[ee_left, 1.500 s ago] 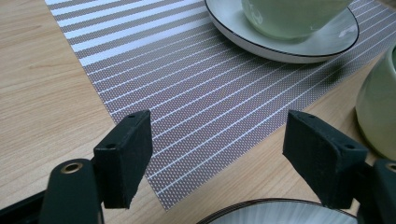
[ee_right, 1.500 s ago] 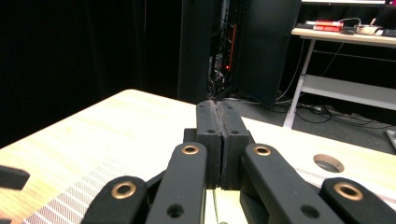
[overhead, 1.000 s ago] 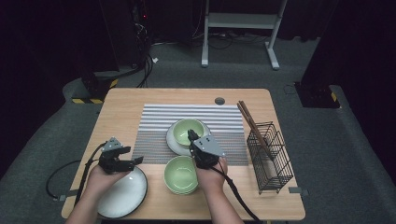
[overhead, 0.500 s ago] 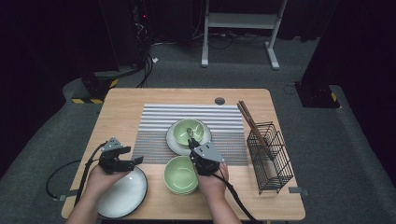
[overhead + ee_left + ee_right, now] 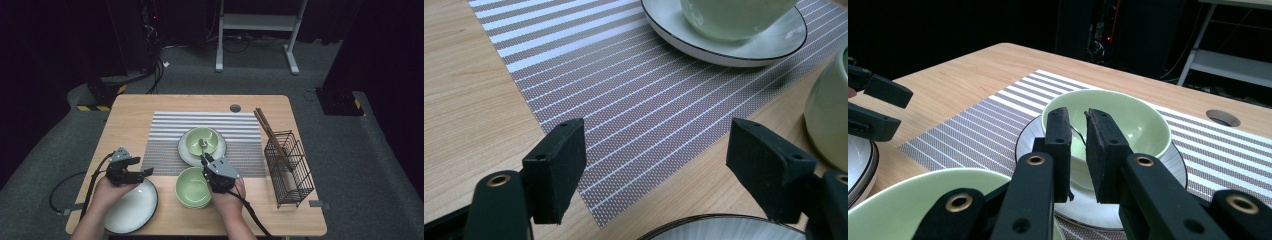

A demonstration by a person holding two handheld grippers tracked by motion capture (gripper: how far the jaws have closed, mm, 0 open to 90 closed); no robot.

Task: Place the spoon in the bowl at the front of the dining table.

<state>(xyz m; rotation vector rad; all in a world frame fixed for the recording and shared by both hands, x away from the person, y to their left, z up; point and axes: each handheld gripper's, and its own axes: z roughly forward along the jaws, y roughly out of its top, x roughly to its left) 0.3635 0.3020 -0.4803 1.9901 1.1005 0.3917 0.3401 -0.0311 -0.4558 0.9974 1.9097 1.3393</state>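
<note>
My right gripper sits over the back rim of the near green bowl and points at the far green bowl. Its jaws have just been opening; a narrow gap shows with nothing held in it. The far bowl stands on a white plate, and a small grey object lies inside it. My left gripper is open wide and empty, over the placemat's corner and the back rim of a second white plate.
A black wire basket stands at the right, with brown chopsticks leaning on its back rim. A round hole is set in the tabletop at the back. Cables trail from both grippers toward the table's front edge.
My right gripper has drawn back and down from over the far bowl toward the near one, and its jaws have parted a little. The left gripper has stayed put.
</note>
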